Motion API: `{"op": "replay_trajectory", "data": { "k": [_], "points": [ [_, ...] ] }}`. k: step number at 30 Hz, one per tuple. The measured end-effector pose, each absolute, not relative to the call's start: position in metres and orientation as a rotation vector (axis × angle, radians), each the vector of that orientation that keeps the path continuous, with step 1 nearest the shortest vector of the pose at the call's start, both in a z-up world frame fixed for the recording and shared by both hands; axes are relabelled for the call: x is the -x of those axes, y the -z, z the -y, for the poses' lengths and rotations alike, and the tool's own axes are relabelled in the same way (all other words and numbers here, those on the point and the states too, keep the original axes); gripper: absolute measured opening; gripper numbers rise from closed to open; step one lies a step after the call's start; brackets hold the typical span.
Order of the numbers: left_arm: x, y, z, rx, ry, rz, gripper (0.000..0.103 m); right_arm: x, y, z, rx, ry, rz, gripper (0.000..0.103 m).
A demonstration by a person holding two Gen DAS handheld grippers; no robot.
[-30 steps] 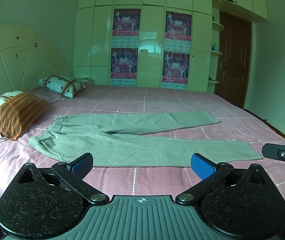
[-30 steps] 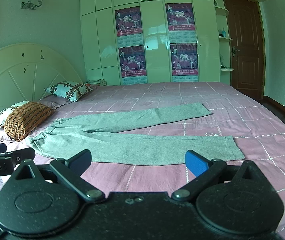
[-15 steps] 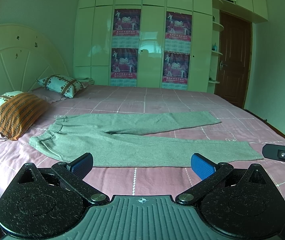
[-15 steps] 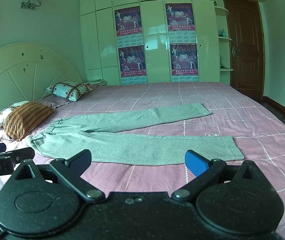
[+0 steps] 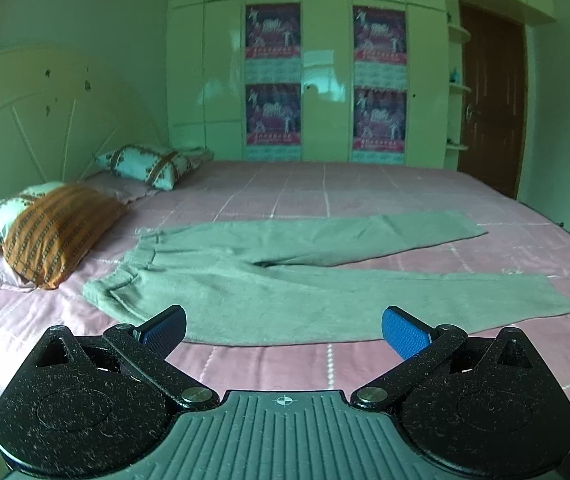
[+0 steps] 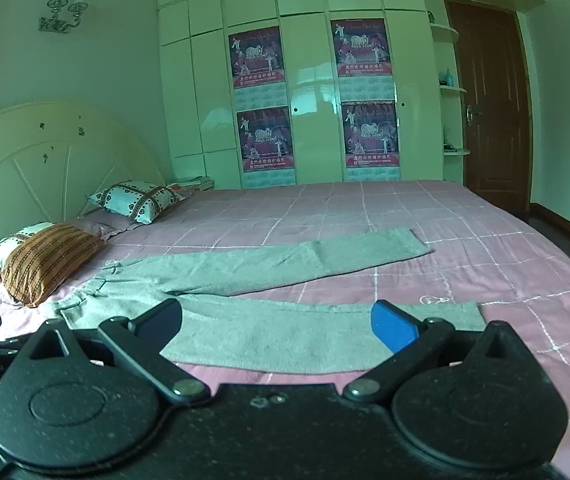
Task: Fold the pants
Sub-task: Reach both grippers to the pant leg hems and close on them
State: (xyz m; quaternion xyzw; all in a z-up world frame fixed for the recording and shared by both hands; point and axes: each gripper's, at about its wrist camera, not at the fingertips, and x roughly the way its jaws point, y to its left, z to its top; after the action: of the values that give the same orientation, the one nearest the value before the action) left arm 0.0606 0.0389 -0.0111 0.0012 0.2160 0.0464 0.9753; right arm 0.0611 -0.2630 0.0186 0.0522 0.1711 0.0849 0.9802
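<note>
Left wrist view has closed in over the last second: the bed (image 5: 365, 192) fills more of it and the pants (image 5: 285, 292) sit nearer, so I judge both grippers have moved in toward the near edge. Pants lie flat and unfolded on the bed, waistband toward the pillows (image 5: 57, 232), legs splayed in a V; no fold is made yet. My left gripper (image 5: 283, 330) is spread wide, empty, over the near leg by the waist. My right gripper (image 6: 277, 326) is likewise apart, holding nothing, over the near leg (image 6: 285, 328). A first grasp looks next.
</note>
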Motion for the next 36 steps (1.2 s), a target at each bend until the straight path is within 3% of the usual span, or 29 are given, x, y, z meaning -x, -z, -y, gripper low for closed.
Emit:
{"op": "replay_trajectory", "data": {
  "k": [8, 12, 23, 25, 26, 31, 36],
  "points": [
    [-0.128, 0.021, -0.085, 0.052, -0.111, -0.518, 0.103, -0.120, -0.021, 0.253, -0.108, -0.194, -0.376, 0.091],
    [-0.174, 0.021, -0.105, 0.004, -0.126, -0.557, 0.103, -0.163, -0.020, 0.244, -0.088, -0.208, -0.412, 0.080],
    [-0.316, 0.042, -0.204, -0.053, -0.200, -0.623, 0.102, -0.296, 0.000, 0.211, -0.033, -0.228, -0.512, 0.070],
    [-0.345, 0.050, -0.221, -0.099, -0.214, -0.639, 0.072, -0.326, 0.006, 0.199, -0.003, -0.245, -0.523, 0.066],
    [-0.365, 0.058, -0.233, -0.101, -0.221, -0.670, 0.066, -0.346, 0.010, 0.191, 0.017, -0.254, -0.531, 0.065],
    [-0.444, 0.090, -0.284, -0.059, -0.255, -0.737, 0.065, -0.424, 0.029, 0.171, 0.075, -0.301, -0.563, 0.048],
    [-0.507, 0.118, -0.330, -0.015, -0.296, -0.780, 0.065, -0.506, 0.048, 0.161, 0.154, -0.336, -0.578, 0.045]
  ]
}}
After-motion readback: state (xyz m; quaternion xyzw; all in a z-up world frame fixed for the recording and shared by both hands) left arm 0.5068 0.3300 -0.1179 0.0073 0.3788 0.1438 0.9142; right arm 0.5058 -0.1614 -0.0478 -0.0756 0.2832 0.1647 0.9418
